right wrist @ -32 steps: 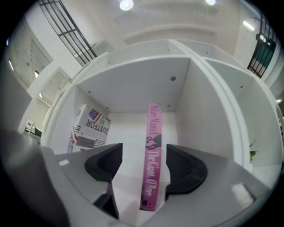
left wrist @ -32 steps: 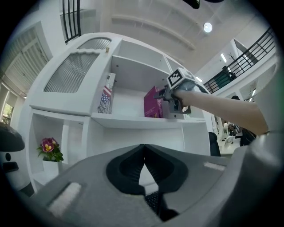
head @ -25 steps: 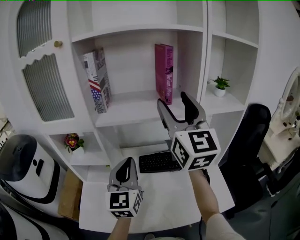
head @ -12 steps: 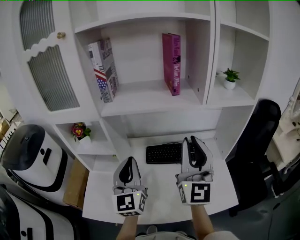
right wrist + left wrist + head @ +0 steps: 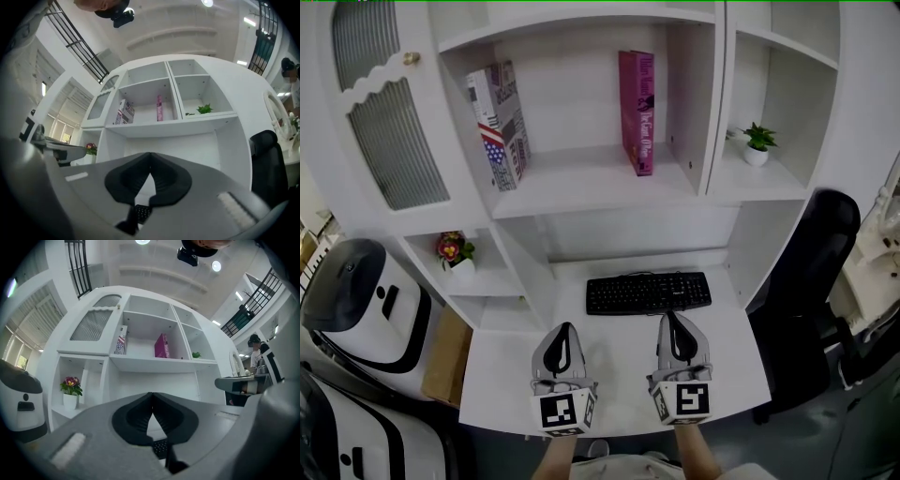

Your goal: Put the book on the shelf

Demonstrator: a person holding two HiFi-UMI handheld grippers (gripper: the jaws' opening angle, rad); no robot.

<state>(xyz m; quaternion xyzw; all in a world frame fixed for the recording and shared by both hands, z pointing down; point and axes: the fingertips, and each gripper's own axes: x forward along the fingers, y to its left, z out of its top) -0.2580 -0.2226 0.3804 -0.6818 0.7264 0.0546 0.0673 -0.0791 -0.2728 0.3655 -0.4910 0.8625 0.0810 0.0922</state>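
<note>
The pink book (image 5: 636,111) stands upright on the middle shelf (image 5: 591,187), near its right wall; it also shows small in the left gripper view (image 5: 161,346) and the right gripper view (image 5: 160,108). My left gripper (image 5: 562,333) rests low over the white desk (image 5: 623,370), shut and empty. Beside it my right gripper (image 5: 674,322) is also low over the desk, jaws shut with nothing between them. Both sit well below and away from the book.
A patterned book (image 5: 499,125) leans at the shelf's left. A black keyboard (image 5: 648,292) lies just beyond the grippers. A small green plant (image 5: 757,143) sits in the right cubby, a flower pot (image 5: 454,253) lower left, a black chair (image 5: 802,281) at right.
My right gripper has drawn back from the shelf down to the desk and its jaws have gone from open to shut. The book stays on the shelf. The left gripper has barely moved.
</note>
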